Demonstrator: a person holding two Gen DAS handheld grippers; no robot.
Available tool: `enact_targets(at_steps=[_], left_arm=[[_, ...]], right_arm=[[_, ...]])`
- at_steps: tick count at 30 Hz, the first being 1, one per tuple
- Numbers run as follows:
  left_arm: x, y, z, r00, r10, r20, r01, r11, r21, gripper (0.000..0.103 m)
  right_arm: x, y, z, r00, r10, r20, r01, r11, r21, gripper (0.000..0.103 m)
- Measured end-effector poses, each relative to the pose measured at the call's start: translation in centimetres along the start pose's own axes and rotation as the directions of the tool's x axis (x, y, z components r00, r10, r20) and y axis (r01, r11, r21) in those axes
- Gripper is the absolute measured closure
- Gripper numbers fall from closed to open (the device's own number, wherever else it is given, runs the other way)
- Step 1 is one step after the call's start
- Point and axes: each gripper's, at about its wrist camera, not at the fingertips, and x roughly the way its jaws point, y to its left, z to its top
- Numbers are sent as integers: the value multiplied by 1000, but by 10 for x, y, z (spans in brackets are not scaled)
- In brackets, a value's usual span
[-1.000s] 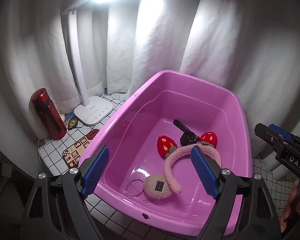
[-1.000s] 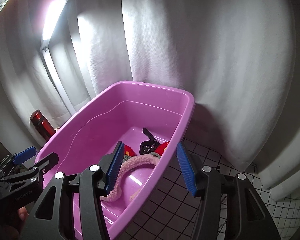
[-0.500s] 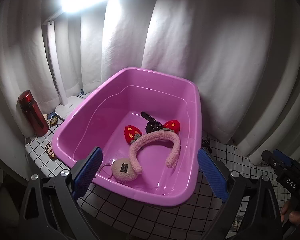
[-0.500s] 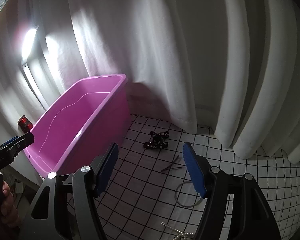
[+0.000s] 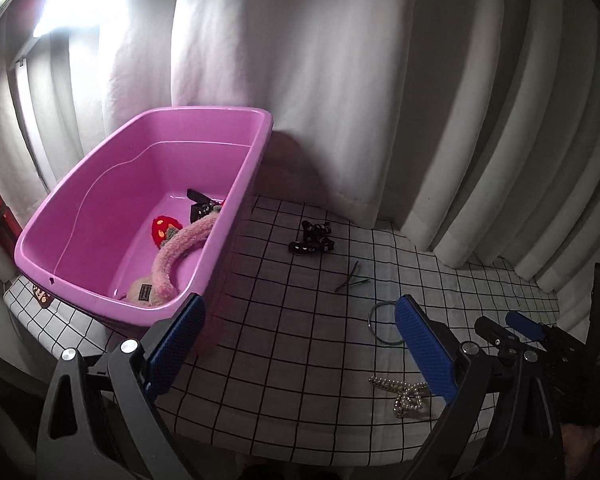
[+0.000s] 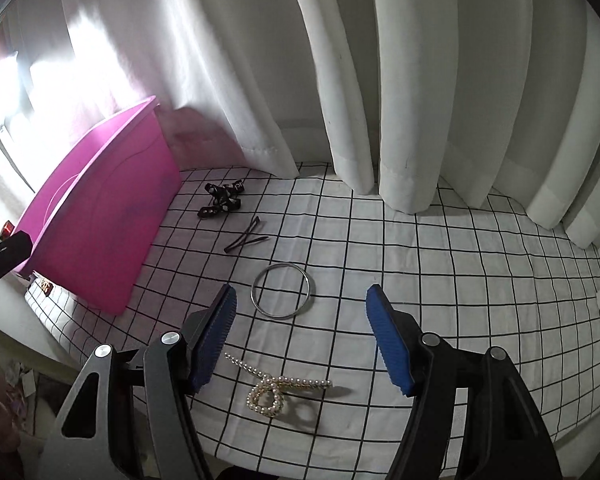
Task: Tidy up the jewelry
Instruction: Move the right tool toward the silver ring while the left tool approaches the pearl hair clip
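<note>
A pink bin (image 5: 148, 216) (image 6: 100, 216) stands at the left of the checked cloth. In it lie a fluffy pink headband (image 5: 180, 248) with red strawberry ears, a cream pouch (image 5: 142, 292) and a black clip (image 5: 200, 204). On the cloth lie a black bow clip (image 5: 312, 236) (image 6: 222, 198), dark hairpins (image 5: 352, 278) (image 6: 246, 240), a silver bangle (image 6: 282, 290) (image 5: 380, 322) and a pearl hair clip (image 6: 276, 390) (image 5: 404, 394). My right gripper (image 6: 300, 344) is open and empty, just above the pearl clip. My left gripper (image 5: 300, 348) is open and empty over the cloth beside the bin.
White curtains (image 6: 380, 80) hang close behind the table. A red bottle (image 5: 0, 220) stands left of the bin and a bright lamp (image 5: 72, 0) shines above it. The table's front edge runs just below both grippers.
Both grippers have swung right, away from the bin, and now face the cloth with the loose jewelry. The right gripper has come close over the pearl clip and bangle. Both stay open.
</note>
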Motion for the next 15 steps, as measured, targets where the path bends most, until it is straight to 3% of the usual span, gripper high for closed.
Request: enact_targets(at_steps=[10,15], left_arm=[[22,-21,-32,995,48,-89,-50,998,-26,9],[35,-33,-50,983,150,-108,-159,984,-79,9]], right_arm=[[23,-13,0,999,25,-43,-28,997,-68,39],[43,-25,2,991,111,-70,-120,983,-140,39]])
